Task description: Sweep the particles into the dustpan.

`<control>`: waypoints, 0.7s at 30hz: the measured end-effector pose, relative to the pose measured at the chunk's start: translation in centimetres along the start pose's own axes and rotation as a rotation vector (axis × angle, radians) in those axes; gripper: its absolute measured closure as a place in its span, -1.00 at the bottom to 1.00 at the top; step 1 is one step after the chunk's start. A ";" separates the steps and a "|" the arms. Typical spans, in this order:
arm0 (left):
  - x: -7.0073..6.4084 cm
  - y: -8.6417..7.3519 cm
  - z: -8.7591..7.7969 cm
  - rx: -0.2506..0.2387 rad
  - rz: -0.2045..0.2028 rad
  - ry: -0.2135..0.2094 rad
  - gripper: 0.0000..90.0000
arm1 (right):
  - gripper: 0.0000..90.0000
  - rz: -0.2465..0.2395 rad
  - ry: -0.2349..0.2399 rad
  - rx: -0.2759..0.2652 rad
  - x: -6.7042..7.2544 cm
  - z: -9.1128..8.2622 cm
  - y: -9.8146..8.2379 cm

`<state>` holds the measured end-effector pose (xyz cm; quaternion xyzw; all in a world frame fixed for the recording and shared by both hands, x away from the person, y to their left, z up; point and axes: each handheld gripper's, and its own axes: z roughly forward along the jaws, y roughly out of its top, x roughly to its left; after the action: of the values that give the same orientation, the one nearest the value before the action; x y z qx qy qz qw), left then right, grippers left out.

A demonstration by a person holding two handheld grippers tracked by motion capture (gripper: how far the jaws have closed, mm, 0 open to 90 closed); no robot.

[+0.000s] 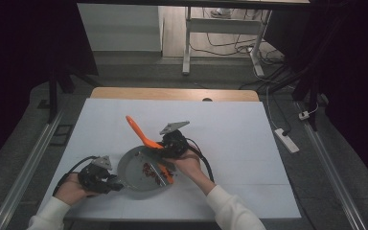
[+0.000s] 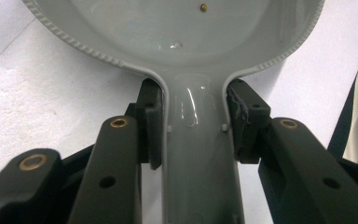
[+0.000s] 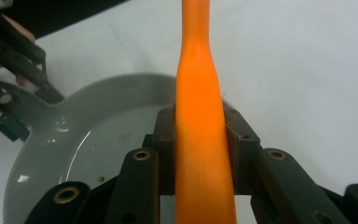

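Left tool (image 2: 193,123) clamps the unlettered grey pan (image 2: 196,42); right tool (image 3: 200,140) clamps the orange spatula (image 3: 200,93).

A grey pan (image 1: 141,167) with a beaded rim sits low in the frame's centre, holding red bits (image 1: 149,169). An orange spatula (image 1: 141,134) slants across it, blade inside.

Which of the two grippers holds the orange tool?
The right gripper holds the orange spatula; the left gripper grips the grey pan's handle.

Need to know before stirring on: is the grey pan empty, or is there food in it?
Not empty: the grey pan holds a small heap of reddish pieces near the orange spatula; the rest of its floor is bare.
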<state>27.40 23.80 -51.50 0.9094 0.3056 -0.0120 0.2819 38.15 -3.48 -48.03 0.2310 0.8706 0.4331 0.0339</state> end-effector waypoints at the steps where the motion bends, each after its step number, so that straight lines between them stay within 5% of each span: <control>1: 0.0 0.0 0.0 -0.003 -0.001 0.001 0.37 | 0.55 -0.021 -0.027 -0.013 0.0 -0.4 0.2; 9: -0.1 0.0 0.0 -0.002 -0.001 0.003 0.37 | 0.55 0.000 -0.147 -0.038 -1.8 -2.6 -0.3; 21: -0.4 -0.3 -0.5 -0.008 0.010 0.004 0.37 | 0.55 -0.009 -0.205 0.029 -1.6 -4.4 -2.6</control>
<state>26.82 24.04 -51.17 0.9097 0.3017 -0.0077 0.2852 37.49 -8.77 -47.56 0.2709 0.8698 0.3941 0.1215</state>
